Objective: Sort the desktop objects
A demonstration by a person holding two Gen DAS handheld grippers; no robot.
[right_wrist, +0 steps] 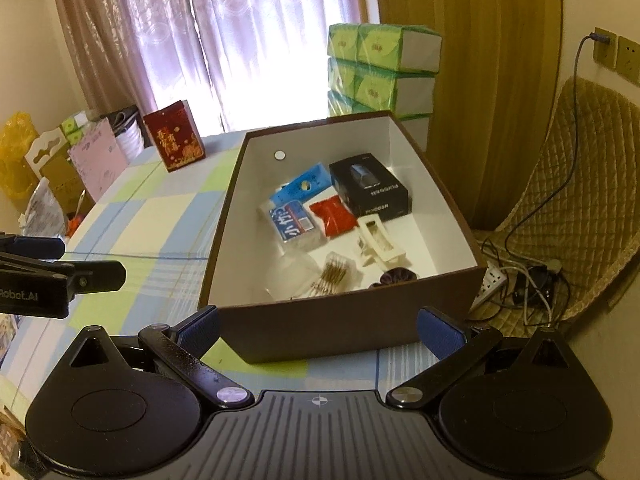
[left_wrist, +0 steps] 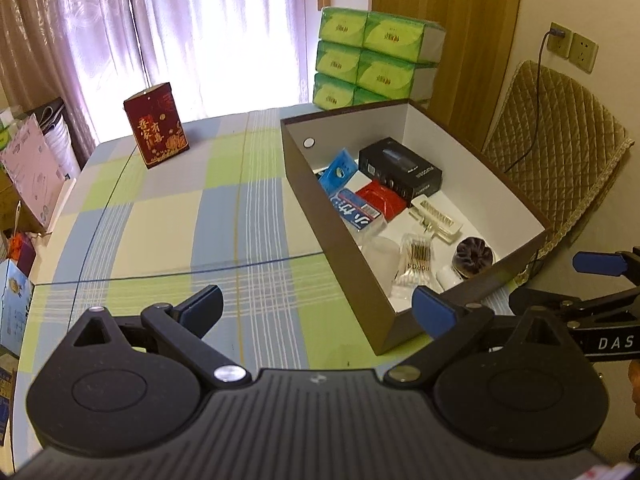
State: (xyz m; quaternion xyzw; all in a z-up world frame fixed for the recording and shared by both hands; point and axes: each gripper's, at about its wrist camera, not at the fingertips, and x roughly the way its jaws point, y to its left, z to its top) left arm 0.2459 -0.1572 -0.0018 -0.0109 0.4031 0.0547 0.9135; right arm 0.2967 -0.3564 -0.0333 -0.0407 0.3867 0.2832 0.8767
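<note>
A brown box (left_wrist: 344,256) with white inside stands on the checked tablecloth; it also shows in the right wrist view (right_wrist: 340,328). It holds a black carton (left_wrist: 400,170), blue tissue packs (left_wrist: 354,208), a red packet (left_wrist: 382,198), a white hair clip (right_wrist: 378,244), cotton swabs (left_wrist: 416,260) and a dark scrunchie (left_wrist: 474,256). My left gripper (left_wrist: 318,312) is open and empty, above the cloth at the box's near corner. My right gripper (right_wrist: 318,332) is open and empty, in front of the box's near wall.
A red gift box (left_wrist: 156,126) stands on the far side of the table. Green tissue packs (left_wrist: 372,60) are stacked behind the brown box. A quilted chair (left_wrist: 556,148) and a power strip with cables (right_wrist: 516,276) lie to the right. Cartons and bags (right_wrist: 80,160) crowd the left.
</note>
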